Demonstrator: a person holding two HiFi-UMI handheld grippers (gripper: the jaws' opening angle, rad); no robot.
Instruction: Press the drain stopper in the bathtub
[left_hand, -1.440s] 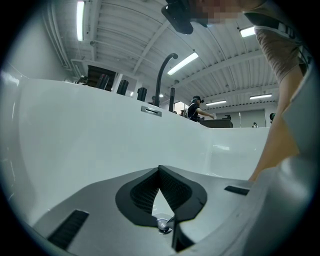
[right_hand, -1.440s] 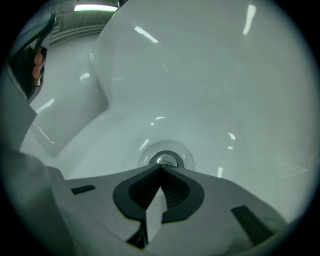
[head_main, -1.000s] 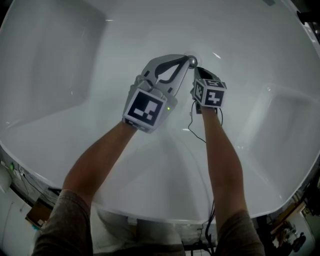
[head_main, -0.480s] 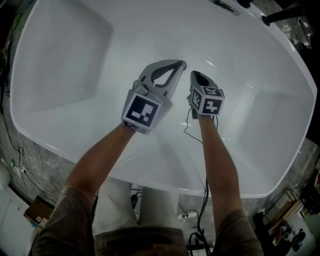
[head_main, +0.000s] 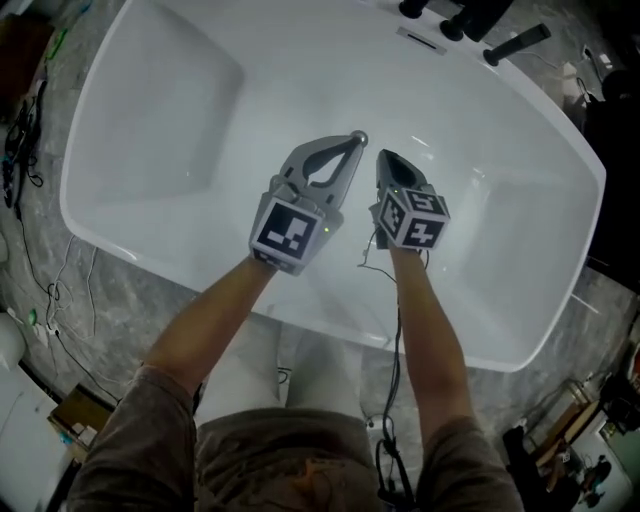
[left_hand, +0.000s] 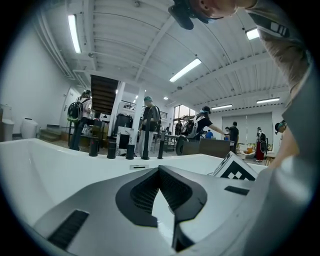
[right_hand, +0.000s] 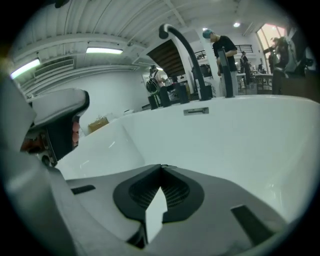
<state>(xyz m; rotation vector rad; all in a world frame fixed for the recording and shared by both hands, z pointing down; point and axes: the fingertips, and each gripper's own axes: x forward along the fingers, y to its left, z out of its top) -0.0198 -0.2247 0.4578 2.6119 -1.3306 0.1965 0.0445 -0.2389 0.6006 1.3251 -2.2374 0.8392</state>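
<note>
- Since a second ago the head view has pulled back: the whole white oval bathtub (head_main: 180, 120) shows now, and both grippers have come up from its floor.
- Left gripper (head_main: 351, 141) and right gripper (head_main: 385, 157) each have their jaws pressed together, with nothing between them.
- The small round chrome drain stopper (head_main: 359, 138) sits on the tub floor, just past the left gripper's tip.
- The press seems finished or paused; another press calls for lowering one closed tip straight onto the stopper's middle.
</note>
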